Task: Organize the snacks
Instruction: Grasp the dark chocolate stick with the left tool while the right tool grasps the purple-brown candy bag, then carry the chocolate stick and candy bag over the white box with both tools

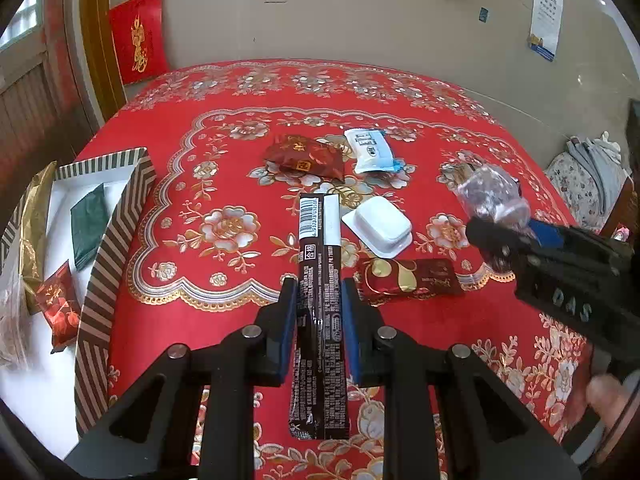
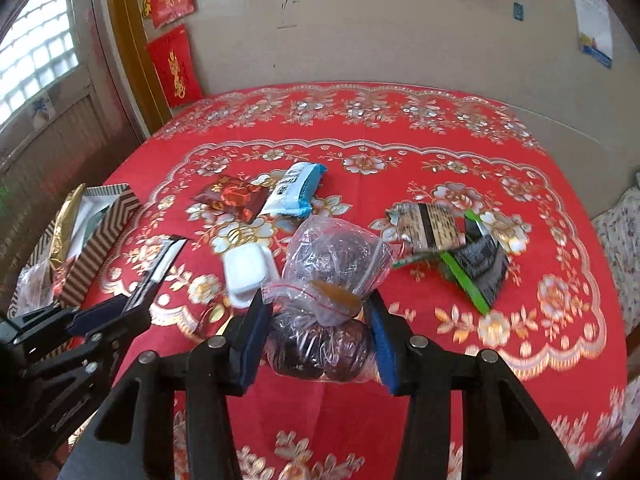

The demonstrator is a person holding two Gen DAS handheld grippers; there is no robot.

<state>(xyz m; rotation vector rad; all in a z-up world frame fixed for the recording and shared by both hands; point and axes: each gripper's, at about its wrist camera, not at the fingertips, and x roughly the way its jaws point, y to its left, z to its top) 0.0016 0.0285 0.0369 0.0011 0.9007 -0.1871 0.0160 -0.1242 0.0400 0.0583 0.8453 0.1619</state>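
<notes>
My left gripper (image 1: 319, 292) is shut on a long dark brown snack bar (image 1: 320, 280) with a barcode end, held above the red tablecloth. It also shows at the left of the right wrist view (image 2: 160, 268). My right gripper (image 2: 318, 312) is shut on a clear zip bag of dark round snacks (image 2: 328, 280); the bag also shows in the left wrist view (image 1: 494, 196). A striped box (image 1: 116, 240) at the table's left edge holds a green packet (image 1: 90, 226), a gold packet (image 1: 34, 216) and a red packet (image 1: 58, 306).
On the cloth lie a dark red packet (image 1: 306, 158), a white-blue packet (image 1: 372, 150), a white plastic tub (image 1: 382, 224), a red-gold packet (image 1: 408, 280), and in the right wrist view a striped packet (image 2: 428, 228) and black-green packets (image 2: 476, 268). A wall stands behind the table.
</notes>
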